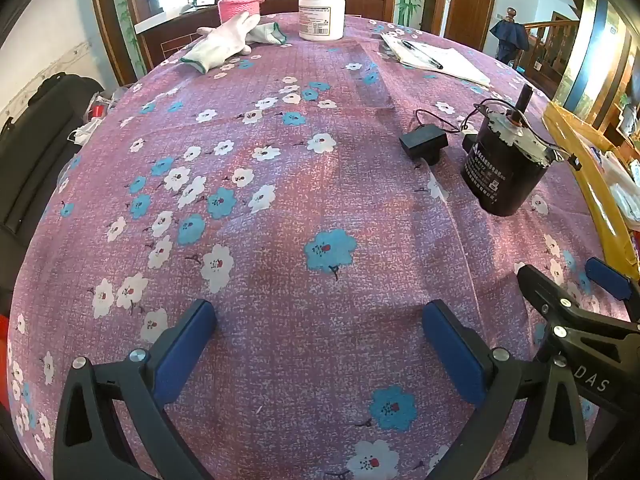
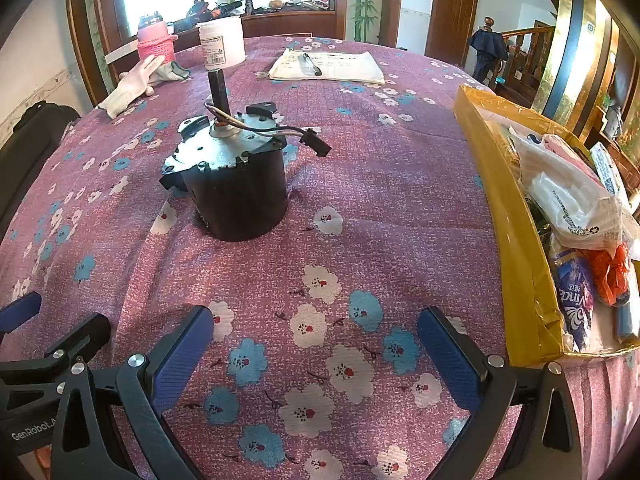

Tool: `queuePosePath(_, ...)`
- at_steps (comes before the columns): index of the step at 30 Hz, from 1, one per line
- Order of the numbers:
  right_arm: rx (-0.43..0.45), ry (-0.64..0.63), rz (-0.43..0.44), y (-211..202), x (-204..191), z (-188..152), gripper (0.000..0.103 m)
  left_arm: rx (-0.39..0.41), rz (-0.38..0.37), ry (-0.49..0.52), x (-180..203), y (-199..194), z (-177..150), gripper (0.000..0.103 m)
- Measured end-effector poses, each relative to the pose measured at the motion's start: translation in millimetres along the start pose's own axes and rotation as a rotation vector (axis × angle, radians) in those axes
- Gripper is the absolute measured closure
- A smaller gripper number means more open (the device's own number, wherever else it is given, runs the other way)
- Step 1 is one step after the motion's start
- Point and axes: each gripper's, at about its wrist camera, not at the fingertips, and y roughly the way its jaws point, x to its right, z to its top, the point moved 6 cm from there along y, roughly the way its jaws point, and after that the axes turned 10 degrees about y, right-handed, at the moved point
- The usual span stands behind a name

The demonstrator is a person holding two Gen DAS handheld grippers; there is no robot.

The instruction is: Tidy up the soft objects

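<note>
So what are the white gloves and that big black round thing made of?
The gloves look like soft knitted fabric, white with green cuffs; they lie limp and crumpled. The black motor looks like hard metal: a dull grey plate with screws on top and a smooth dark casing, though the casing could be plastic.

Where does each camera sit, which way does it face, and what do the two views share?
Left wrist: on the left gripper, angled down over the tablecloth; its open fingers show, right gripper alongside.
Right wrist: on the right gripper, facing the motor and box; open fingers show.
Shared: motor, gloves, white jar, papers.
</note>
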Motion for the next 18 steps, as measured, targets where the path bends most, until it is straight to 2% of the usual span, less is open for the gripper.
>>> queuePosePath(18, -0.004, -0.001, -0.002, 0.1, 0.2, -0.1, 0.001, -0.003, -0.001, 0.000, 0.3, 0.1, -0.2, 0.000)
